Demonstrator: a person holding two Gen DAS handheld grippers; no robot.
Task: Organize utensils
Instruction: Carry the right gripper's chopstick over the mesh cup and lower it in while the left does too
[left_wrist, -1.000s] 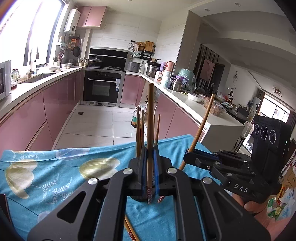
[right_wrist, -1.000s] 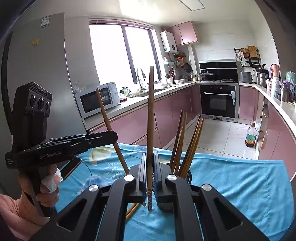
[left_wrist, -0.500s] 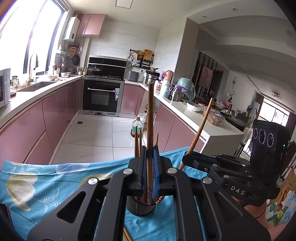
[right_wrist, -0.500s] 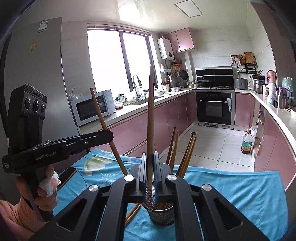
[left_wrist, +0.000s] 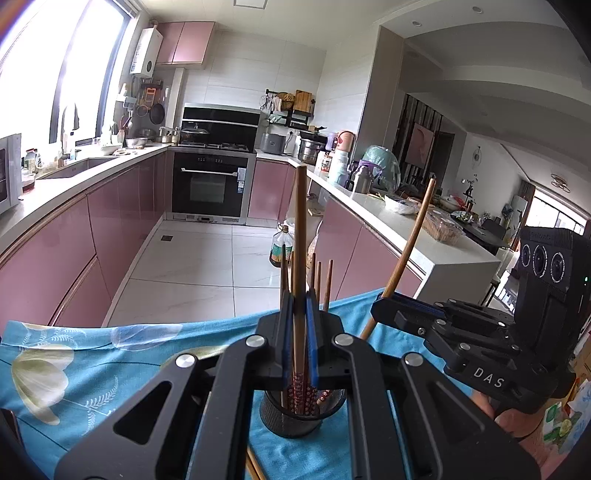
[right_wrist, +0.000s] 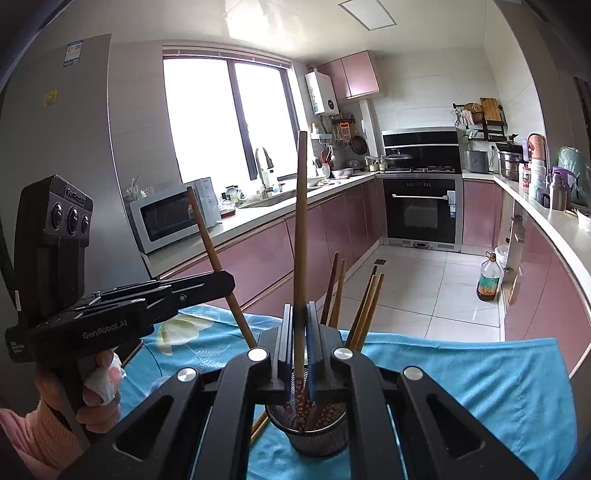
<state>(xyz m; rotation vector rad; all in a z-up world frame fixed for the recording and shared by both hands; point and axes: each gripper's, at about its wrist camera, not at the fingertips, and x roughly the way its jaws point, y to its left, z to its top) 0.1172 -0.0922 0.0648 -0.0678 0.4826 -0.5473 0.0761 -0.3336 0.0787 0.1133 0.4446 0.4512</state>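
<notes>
My left gripper (left_wrist: 298, 332) is shut on a brown chopstick (left_wrist: 300, 236), held upright with its patterned lower end inside the black mesh holder (left_wrist: 291, 419). My right gripper (right_wrist: 300, 339) is shut on another chopstick (right_wrist: 301, 221), also upright with its lower end in the same holder (right_wrist: 314, 437). Several more chopsticks (right_wrist: 364, 310) stand in the holder. The right gripper shows in the left wrist view (left_wrist: 384, 306) and the left gripper shows in the right wrist view (right_wrist: 227, 282). Loose chopsticks (left_wrist: 255, 467) lie on the cloth beside the holder.
A blue floral tablecloth (left_wrist: 92, 373) covers the table, whose far edge drops to the kitchen floor. Pink cabinets (right_wrist: 258, 266), an oven (left_wrist: 208, 188) and a microwave (right_wrist: 168, 218) stand behind. A dark flat object (right_wrist: 129, 350) lies on the cloth at left.
Both grippers have risen and tipped up over the holder, bringing the lower ends of their chopsticks into it. The holder now shows below both grippers.
</notes>
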